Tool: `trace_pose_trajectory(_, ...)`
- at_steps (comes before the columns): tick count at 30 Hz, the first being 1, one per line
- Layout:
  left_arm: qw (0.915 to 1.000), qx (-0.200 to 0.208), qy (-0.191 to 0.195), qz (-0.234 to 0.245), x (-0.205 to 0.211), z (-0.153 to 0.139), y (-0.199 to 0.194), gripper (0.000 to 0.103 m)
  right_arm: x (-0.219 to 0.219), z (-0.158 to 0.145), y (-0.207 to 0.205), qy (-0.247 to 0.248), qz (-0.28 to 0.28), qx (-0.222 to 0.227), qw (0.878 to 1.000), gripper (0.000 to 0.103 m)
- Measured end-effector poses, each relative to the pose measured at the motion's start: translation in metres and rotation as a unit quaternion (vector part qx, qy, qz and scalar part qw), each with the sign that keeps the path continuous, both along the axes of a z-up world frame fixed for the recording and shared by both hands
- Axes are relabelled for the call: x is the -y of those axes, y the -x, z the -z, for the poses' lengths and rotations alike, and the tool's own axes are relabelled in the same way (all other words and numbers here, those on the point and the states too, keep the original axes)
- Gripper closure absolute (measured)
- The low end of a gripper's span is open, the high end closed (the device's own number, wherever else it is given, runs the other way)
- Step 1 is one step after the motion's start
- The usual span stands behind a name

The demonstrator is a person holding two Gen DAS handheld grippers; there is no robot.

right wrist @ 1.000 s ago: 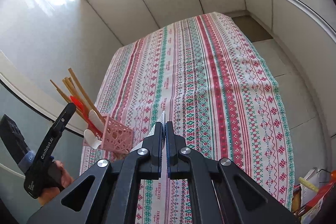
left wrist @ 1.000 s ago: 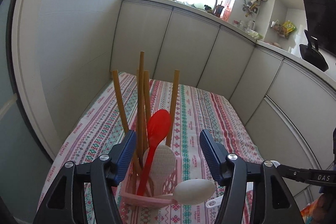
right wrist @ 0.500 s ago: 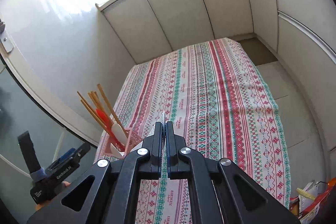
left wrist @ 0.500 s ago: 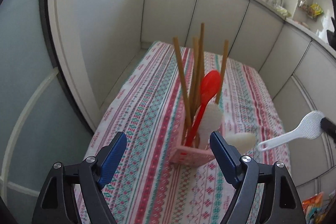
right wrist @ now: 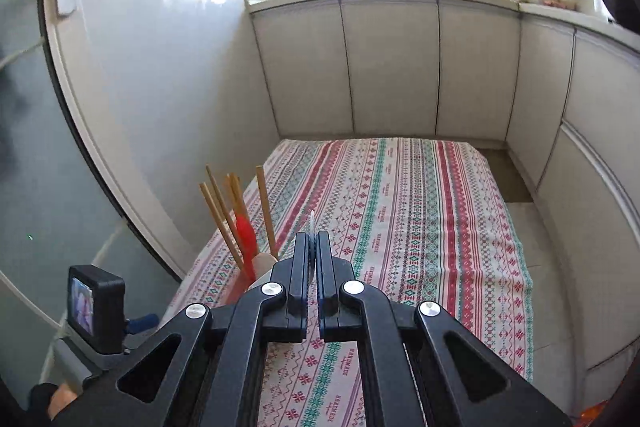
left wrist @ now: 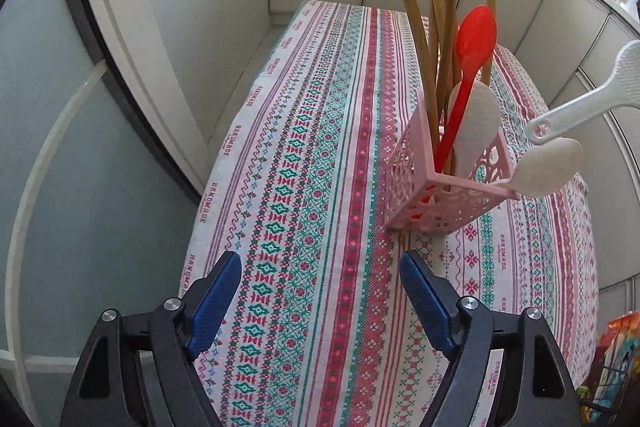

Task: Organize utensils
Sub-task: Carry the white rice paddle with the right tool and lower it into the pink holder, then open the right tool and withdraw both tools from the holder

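Note:
A pink openwork holder (left wrist: 444, 183) stands on the patterned tablecloth (left wrist: 304, 187). It holds several brown chopsticks (left wrist: 416, 35), a red spoon (left wrist: 472, 51), a white rice paddle (left wrist: 478, 127) and a white spoon (left wrist: 548, 173) leaning over its rim. My left gripper (left wrist: 320, 291) is open and empty, low over the cloth in front of the holder. My right gripper (right wrist: 313, 247) is shut on a white rice paddle (left wrist: 592, 99), held in the air to the right of the holder; only its thin edge (right wrist: 311, 223) shows between the fingers.
White cabinet fronts (right wrist: 392, 67) close off the far end and right side of the table. A glass door (left wrist: 60, 107) runs along the left. The left gripper's body and camera (right wrist: 96, 307) show at the lower left of the right wrist view.
My left gripper has drawn back and to the left, away from the holder. My right gripper has lifted and tilted up with the white paddle, which now sits higher beside the holder.

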State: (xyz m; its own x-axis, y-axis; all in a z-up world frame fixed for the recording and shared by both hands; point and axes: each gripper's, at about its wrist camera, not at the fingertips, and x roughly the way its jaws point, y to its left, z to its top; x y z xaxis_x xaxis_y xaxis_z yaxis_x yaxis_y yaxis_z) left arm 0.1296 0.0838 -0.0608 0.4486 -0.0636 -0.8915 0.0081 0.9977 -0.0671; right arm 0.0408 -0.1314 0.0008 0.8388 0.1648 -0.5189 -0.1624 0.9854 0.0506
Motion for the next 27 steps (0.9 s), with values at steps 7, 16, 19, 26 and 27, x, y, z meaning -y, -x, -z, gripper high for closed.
trace_pose_trajectory(7,0.9998,-0.013,0.007,0.013,0.0,0.003,0.001,0.02,-0.056,0.024,-0.026,0.115,-0.001,-0.015,0.993,0.1)
trace_pose_trajectory(16,0.9994,-0.018,0.019,0.021,0.0,0.005,0.0,0.02,-0.084,0.051,-0.057,0.161,-0.015,-0.069,0.984,0.1)
trace_pose_trajectory(19,0.9994,-0.017,0.02,0.021,0.002,0.005,0.0,0.02,-0.086,0.058,-0.062,0.157,-0.018,-0.085,0.984,0.1)
trace_pose_trajectory(26,0.9994,-0.014,0.022,0.024,0.004,0.002,0.001,0.02,-0.075,0.061,-0.066,0.08,-0.041,-0.112,0.99,0.092)
trace_pose_trajectory(27,0.9994,-0.012,0.022,0.025,0.005,0.0,0.001,0.019,-0.07,0.057,-0.064,0.065,-0.041,-0.111,0.991,0.083)
